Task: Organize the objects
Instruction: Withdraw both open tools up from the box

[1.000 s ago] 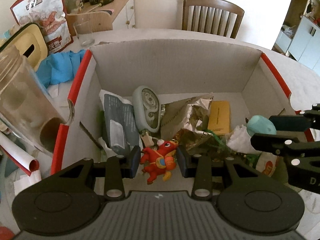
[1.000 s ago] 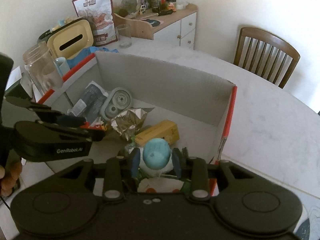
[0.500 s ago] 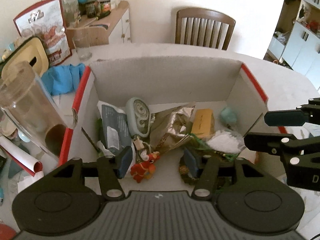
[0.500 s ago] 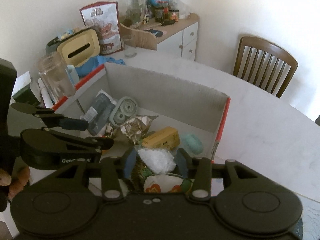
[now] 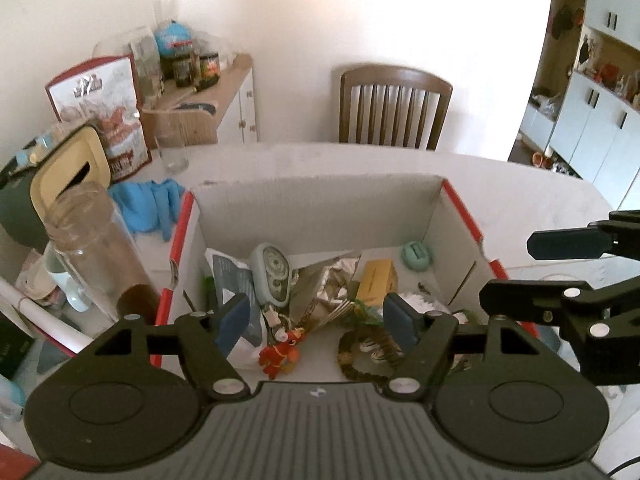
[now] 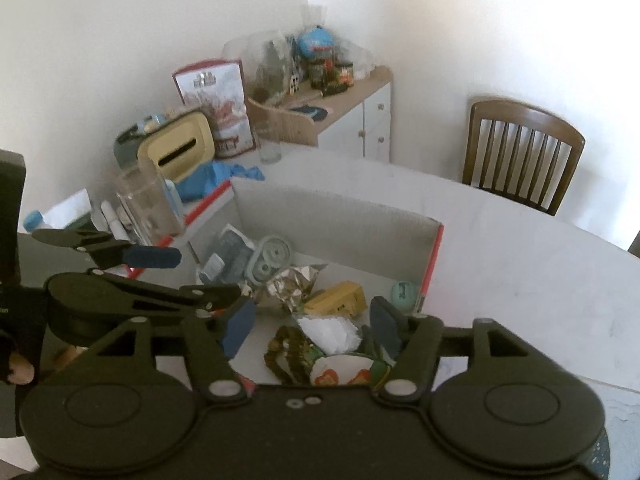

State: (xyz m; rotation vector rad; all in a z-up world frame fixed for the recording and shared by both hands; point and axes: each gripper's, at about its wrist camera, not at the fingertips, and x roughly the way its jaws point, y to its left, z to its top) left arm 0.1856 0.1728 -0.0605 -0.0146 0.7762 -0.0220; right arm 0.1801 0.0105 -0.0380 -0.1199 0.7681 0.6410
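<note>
Left wrist view. Left gripper (image 5: pixel 316 322) at lower centre, jaws apart and opening, nothing gripped; blue pads (image 5: pixel 233 322) well clear of everything below. Cardboard box (image 5: pixel 320 204) with red-edged flaps fills centre of frame, on white table (image 5: pixel 520 184). Inside box, lower centre: red toy dragon (image 5: pixel 280 354) lying on floor of box, seen in the gap between the pads but below them and untouched. Up and left of dragon: grey-green oval case (image 5: pixel 272 274), tilted, against a dark pouch (image 5: pixel 232 280). Centre: crumpled foil bag (image 5: pixel 332 280), yellow carton (image 5: pixel 376 282) just right of it. Small teal egg-shaped item (image 5: pixel 418 255) at right rear corner of box floor, apart from the rest. Right gripper (image 5: pixel 532 268) enters from right edge, jaws apart, empty. Left of frame, outside box: clear jar (image 5: pixel 92 256), blue cloth (image 5: pixel 148 204). Chair (image 5: pixel 394 108) at upper centre.

Right wrist view. Right gripper (image 6: pixel 312 328) at lower centre, jaws apart and opening, nothing clamped. Seen between the pads, lower down: white crumpled paper (image 6: pixel 328 332), brown braided item (image 6: pixel 288 350). Teal egg-shaped item (image 6: pixel 403 291) by right wall of box (image 6: pixel 340 212), clear of the pads. Yellow carton (image 6: pixel 340 300) and foil bag (image 6: pixel 292 282) at centre. Left gripper (image 6: pixel 192 276) reaches in from left edge, jaws apart. Chair (image 6: pixel 520 152) at upper right.
</note>
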